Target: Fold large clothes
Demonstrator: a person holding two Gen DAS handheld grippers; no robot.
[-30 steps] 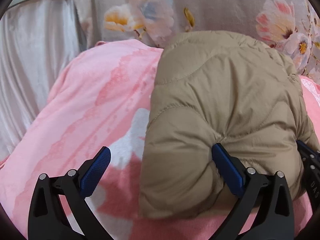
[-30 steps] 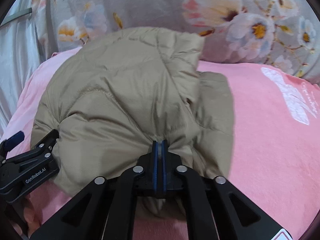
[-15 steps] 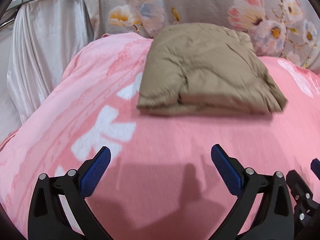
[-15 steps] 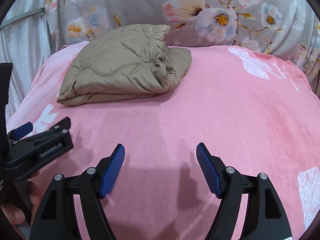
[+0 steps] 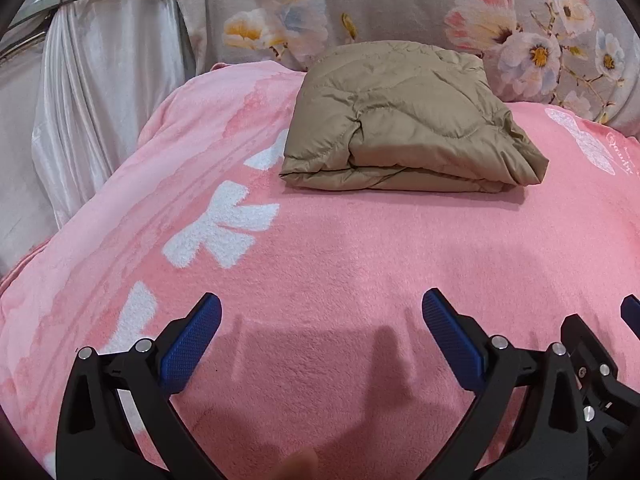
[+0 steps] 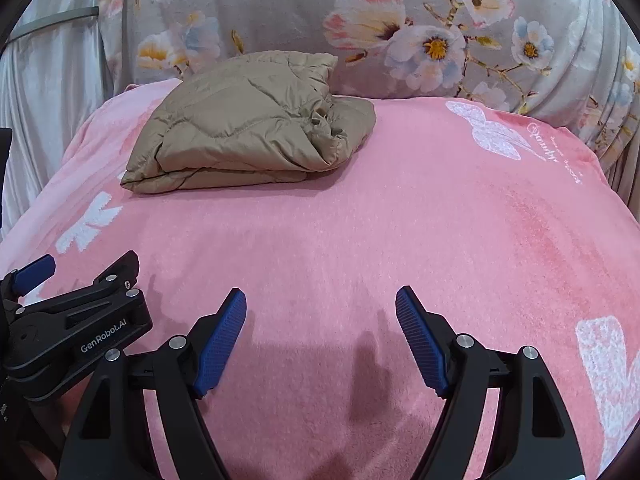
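A tan quilted puffer jacket (image 5: 404, 120) lies folded into a thick bundle at the far end of the pink blanket (image 5: 340, 260), against the floral fabric. It also shows in the right wrist view (image 6: 248, 128) at the far left. My left gripper (image 5: 320, 320) is open and empty, low over the blanket, well short of the jacket. My right gripper (image 6: 320, 316) is open and empty too, beside the left one. The left gripper's body (image 6: 76, 320) shows at the right wrist view's left edge.
A grey floral fabric (image 6: 400, 32) rises behind the blanket. A pale satin curtain (image 5: 100, 80) hangs at the left. The pink blanket (image 6: 440, 220) has white bow and butterfly prints and drops off at its left and right sides.
My right gripper let go of the jacket and opened. Both grippers pulled back from the jacket toward the near end of the blanket. The jacket stays folded where it was left.
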